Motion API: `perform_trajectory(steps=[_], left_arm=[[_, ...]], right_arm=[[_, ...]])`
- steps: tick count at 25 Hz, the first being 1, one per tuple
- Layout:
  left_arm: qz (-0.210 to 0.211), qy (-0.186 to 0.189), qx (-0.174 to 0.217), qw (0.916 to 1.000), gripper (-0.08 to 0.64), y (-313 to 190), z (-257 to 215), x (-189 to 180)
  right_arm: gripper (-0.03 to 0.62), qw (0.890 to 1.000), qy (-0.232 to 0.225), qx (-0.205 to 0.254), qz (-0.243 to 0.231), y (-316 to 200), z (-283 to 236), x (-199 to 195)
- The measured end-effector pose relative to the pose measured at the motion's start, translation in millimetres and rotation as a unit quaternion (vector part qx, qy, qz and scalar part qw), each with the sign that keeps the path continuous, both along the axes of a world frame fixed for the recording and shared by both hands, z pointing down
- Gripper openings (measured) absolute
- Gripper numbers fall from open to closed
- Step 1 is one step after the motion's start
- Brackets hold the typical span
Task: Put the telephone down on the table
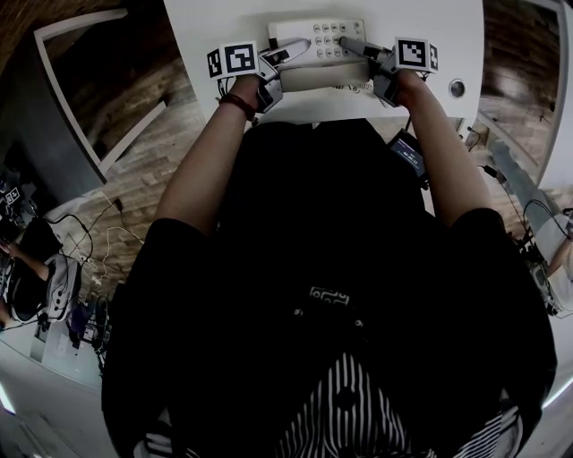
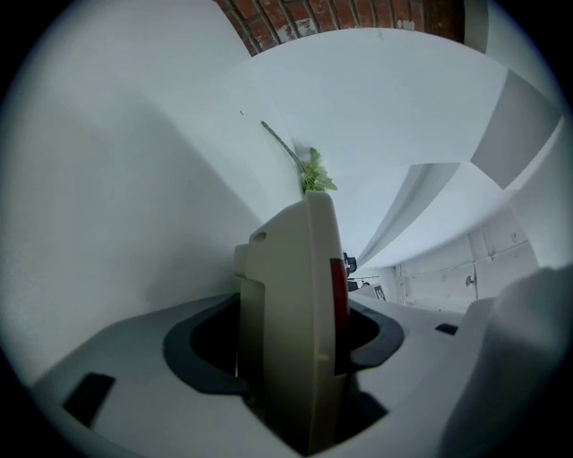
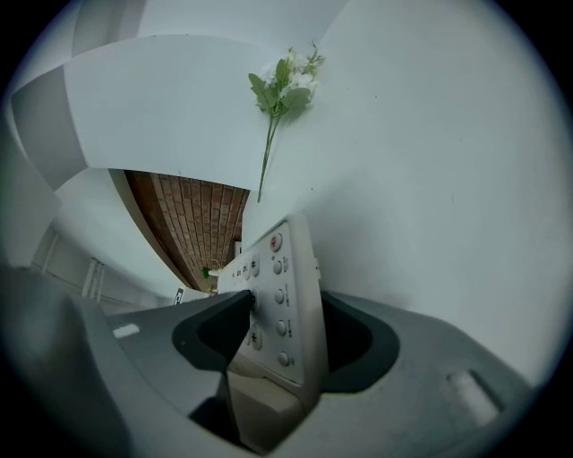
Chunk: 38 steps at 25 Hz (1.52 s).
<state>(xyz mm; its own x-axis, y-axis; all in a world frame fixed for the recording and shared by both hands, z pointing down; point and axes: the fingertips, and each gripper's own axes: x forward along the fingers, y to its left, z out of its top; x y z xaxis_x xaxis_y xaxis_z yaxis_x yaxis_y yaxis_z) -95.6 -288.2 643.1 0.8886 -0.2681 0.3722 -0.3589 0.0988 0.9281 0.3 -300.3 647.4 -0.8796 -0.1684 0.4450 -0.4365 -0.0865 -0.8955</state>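
A beige push-button telephone (image 1: 318,40) is over the white table (image 1: 224,22), held crosswise in front of the person. My left gripper (image 1: 274,68) is at its left end, and in the left gripper view the phone's edge (image 2: 295,313) stands between the jaws with both pads against it. My right gripper (image 1: 363,51) is at the right end. In the right gripper view the keypad face (image 3: 282,304) sits between the jaws. The left pad is at the buttons and a dark gap shows on the other side. I cannot tell whether the phone rests on the table.
A sprig of artificial flowers (image 3: 285,85) lies on the table beyond the phone, and it also shows as the sprig (image 2: 313,174) in the left gripper view. A small round fitting (image 1: 457,88) is set in the table at the right. Wooden floor lies on both sides.
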Motion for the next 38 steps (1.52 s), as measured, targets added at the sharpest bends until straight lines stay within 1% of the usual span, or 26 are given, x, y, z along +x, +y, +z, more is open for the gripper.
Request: perform_trajectory(steps=[6, 11, 14, 16, 19, 21, 25, 29, 33, 36, 38], left_arm=[[-0.008, -0.027, 0.014, 0.9995, 0.281, 2, 1, -3], [0.016, -0.065, 0.041, 0.9969, 0.287, 3, 4, -4], [0.022, -0.078, 0.049, 0.9956, 0.288, 3, 5, -5], [0.019, -0.09, 0.053, 0.9944, 0.291, 2, 5, -6], [0.004, -0.118, 0.065, 0.9908, 0.291, 0, 4, -14], [-0.002, -0.127, 0.067, 0.9896, 0.291, 0, 4, -20], [0.007, -0.139, 0.075, 0.9874, 0.295, -1, 4, -22], [0.006, -0.161, 0.087, 0.9831, 0.302, 6, 0, -28], [-0.008, -0.176, 0.096, 0.9797, 0.304, 7, -5, -35], [-0.028, -0.179, 0.097, 0.9786, 0.304, 14, -13, -38], [-0.043, -0.181, 0.106, 0.9769, 0.304, 19, -21, -39]], right_arm=[[0.241, 0.999, 0.042, 0.029, -0.017, -1, 1, 0], [0.25, 0.996, 0.065, 0.036, -0.042, 1, 3, 1], [0.253, 0.994, 0.081, 0.041, -0.055, 1, 4, 2], [0.253, 0.992, 0.093, 0.047, -0.064, 1, 4, 3], [0.253, 0.989, 0.113, 0.055, -0.081, 5, 3, 5], [0.253, 0.987, 0.123, 0.056, -0.088, 6, 4, 6], [0.253, 0.985, 0.14, 0.047, -0.089, 5, 5, 9], [0.262, 0.978, 0.18, 0.06, -0.086, 5, 1, 22], [0.261, 0.978, 0.177, 0.076, -0.075, -2, -13, 41], [0.261, 0.979, 0.176, 0.081, -0.067, 4, -25, 62], [0.261, 0.978, 0.175, 0.089, -0.064, 10, -33, 74]])
